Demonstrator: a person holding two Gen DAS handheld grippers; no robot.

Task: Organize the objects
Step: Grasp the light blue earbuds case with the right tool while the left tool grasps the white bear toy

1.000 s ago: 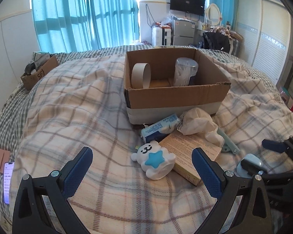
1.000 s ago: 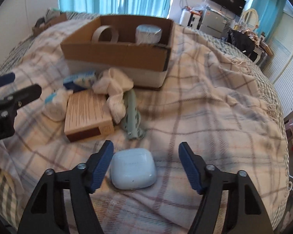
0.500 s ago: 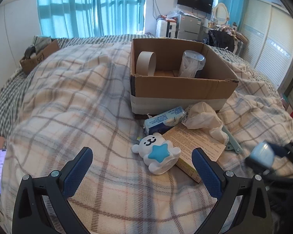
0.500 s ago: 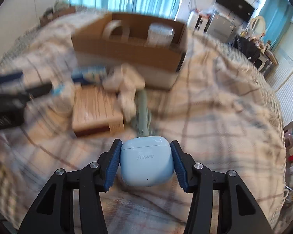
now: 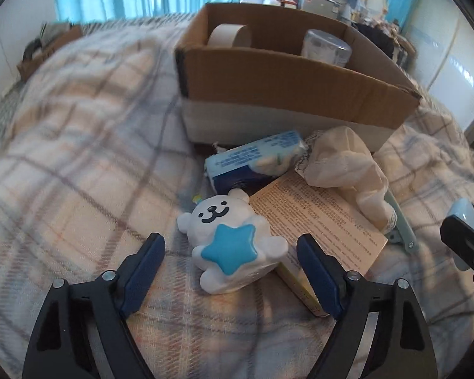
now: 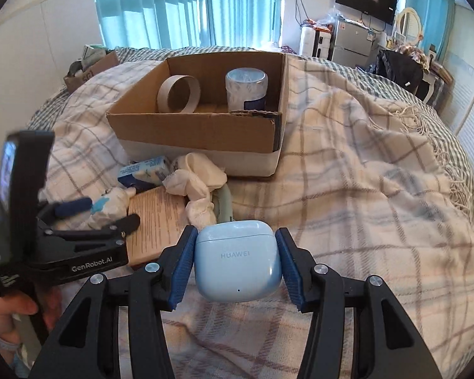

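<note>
**Two grippers, one case gripped, one bear about to be**

Two grippers are at work over the plaid blanket (image 6: 347, 164). Nearest in the right wrist view, low centre of the frame, the right gripper (image 6: 235, 267) is clamped on a pale blue earbud case (image 6: 238, 260); both blue pads press its sides, and it appears lifted clear of the bedding. The case sits upright between the pads, printed front toward the camera, lid seam uppermost and level. It is nearly square, so no long axis stands out. Held by its flat flanks, it is unlikely to twist on the way to the box.

In the left wrist view the left gripper (image 5: 227, 263) stands apart, its jaws having just been closing, with a white bear toy (image 5: 232, 246) between them but untouched by either pad. The bear lies on its back, face and blue star upward, head toward the upper left of the frame, long axis running from there to the lower right. The gripper straddles the body across its narrow waist, probably the surest hold.

Just beyond lie a tan printed box (image 5: 319, 224), a blue tissue pack (image 5: 252, 164), a cream cloth (image 5: 350, 170) and a green clip (image 5: 401, 224), heaped before the cardboard box (image 6: 199, 129). That box, at upper centre, already holds a tape roll (image 6: 178, 93) and a clear-lidded jar (image 6: 246, 90), so it looks like the destination.
</note>
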